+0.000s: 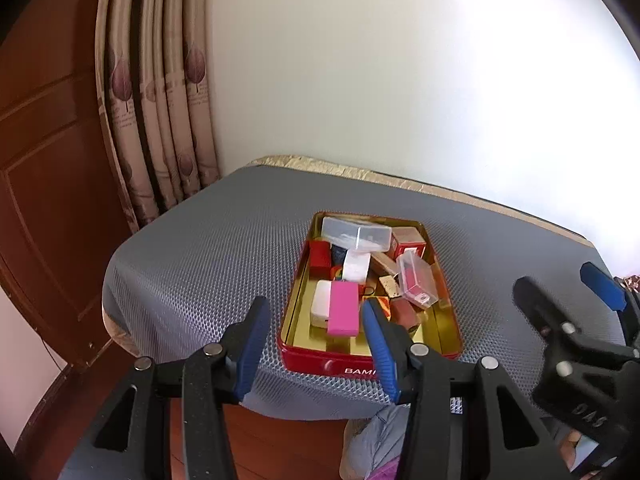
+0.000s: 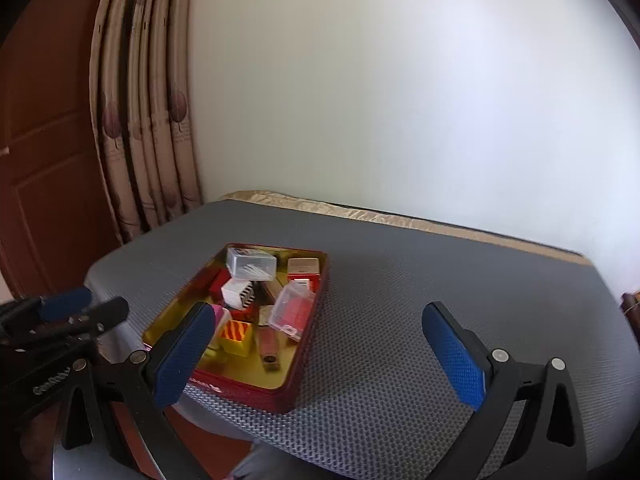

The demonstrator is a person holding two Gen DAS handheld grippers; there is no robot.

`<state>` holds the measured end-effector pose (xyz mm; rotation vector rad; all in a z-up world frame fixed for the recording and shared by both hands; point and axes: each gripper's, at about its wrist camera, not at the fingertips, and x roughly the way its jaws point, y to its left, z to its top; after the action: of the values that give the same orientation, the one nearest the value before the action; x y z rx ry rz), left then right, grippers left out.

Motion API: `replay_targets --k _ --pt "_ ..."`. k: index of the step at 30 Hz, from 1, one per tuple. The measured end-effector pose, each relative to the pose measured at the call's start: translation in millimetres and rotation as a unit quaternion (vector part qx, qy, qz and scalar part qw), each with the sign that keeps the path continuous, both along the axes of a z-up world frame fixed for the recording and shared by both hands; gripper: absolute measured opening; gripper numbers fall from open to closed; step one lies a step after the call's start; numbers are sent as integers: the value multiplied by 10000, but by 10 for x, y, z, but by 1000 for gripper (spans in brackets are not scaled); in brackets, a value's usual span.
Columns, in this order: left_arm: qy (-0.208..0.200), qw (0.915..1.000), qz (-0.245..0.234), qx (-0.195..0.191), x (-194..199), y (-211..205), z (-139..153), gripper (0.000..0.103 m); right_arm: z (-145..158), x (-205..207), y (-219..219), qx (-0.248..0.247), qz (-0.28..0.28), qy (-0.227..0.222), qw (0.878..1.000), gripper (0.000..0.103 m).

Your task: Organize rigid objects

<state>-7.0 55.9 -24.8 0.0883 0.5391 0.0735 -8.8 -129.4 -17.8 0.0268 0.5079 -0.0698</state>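
- A red tin [image 1: 316,360] with a gold lining is seen on the grey mesh-covered surface [image 1: 192,248], near its front edge, and the rigid objects are all gathered inside it.
- The left tool [image 1: 316,320] is held with its fingers spread and nothing between them; the pink block [image 1: 342,308] is framed right in the gap from its own camera.
- The pink block is laid with its long axis running away from the left tool, roughly in line with the fingers, leaning on a white block [image 1: 320,308] beside it.
- The right tool [image 2: 320,348] is also spread wide and empty, poised over bare mat to the right of the tin [image 2: 248,388].
- From the right wrist view, the tin is found ahead and to the left, with a yellow striped cube [image 2: 236,334] and a clear case of red pieces [image 2: 294,308] nearest.
- A clear lidded box [image 1: 356,234] is piled at the far end of the tin.
- The left tool is judged the nearer one for the pink block, straight ahead and slightly below; a short forward reach would be called for, with the fingers closing across its narrow width.
- A knock against the tin's front wall is the risk to be watched.
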Motion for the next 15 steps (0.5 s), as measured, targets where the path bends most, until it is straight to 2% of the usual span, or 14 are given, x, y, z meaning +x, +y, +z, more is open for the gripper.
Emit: replay_targets --k 8,15 --pt "-213 9993 -274 151 -84 -108 33 49 -24 -22 15 63 65 20 10000 103" --pt "-67 9994 -271 217 -52 -111 -8 54 -35 -23 18 60 131 32 9999 103"
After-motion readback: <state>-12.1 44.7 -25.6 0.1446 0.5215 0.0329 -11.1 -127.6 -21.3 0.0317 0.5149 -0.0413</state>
